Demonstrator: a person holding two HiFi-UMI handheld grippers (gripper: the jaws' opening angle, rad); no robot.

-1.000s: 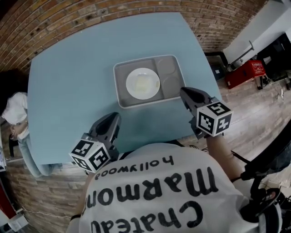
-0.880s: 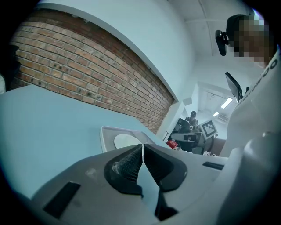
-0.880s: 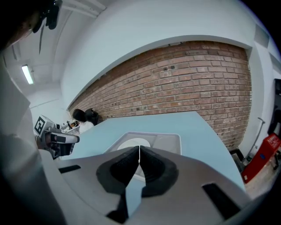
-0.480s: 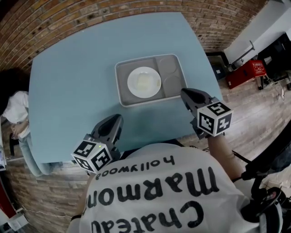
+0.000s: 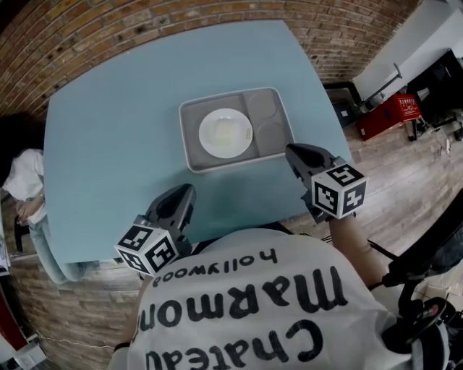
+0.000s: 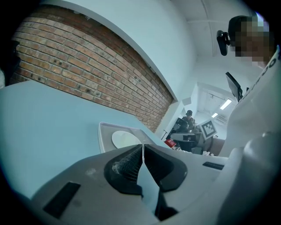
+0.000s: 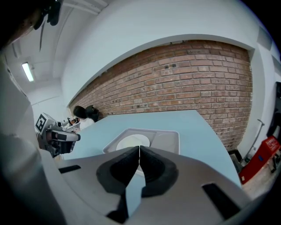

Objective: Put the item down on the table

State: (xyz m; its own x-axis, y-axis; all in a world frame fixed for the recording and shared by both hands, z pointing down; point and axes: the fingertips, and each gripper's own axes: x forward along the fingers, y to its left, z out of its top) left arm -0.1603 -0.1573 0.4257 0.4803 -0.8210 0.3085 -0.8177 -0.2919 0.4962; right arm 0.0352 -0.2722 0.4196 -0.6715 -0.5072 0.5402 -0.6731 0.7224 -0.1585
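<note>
A grey compartment tray (image 5: 192, 152) lies on the light blue table (image 5: 108, 130), with a white plate (image 5: 226, 133) in its large left section; the tray (image 7: 171, 138) and plate (image 7: 131, 142) also show in the right gripper view, and the tray (image 6: 103, 134) and plate (image 6: 124, 139) in the left gripper view. My left gripper (image 5: 184, 194) is shut and empty at the table's near edge, left of the tray. The right gripper (image 5: 293, 153) is shut and empty just off the tray's near right corner. In both gripper views the jaws (image 6: 142, 151) (image 7: 139, 154) meet with nothing between them.
A brick wall (image 5: 181, 18) runs behind the table. A seated person (image 5: 22, 173) is at the table's left side. A red crate (image 5: 391, 115) and dark equipment stand on the wooden floor at right. More people and gear show far off in the left gripper view.
The left gripper has drifted slightly right along the near edge. The right gripper holds its place. Both stay shut.
</note>
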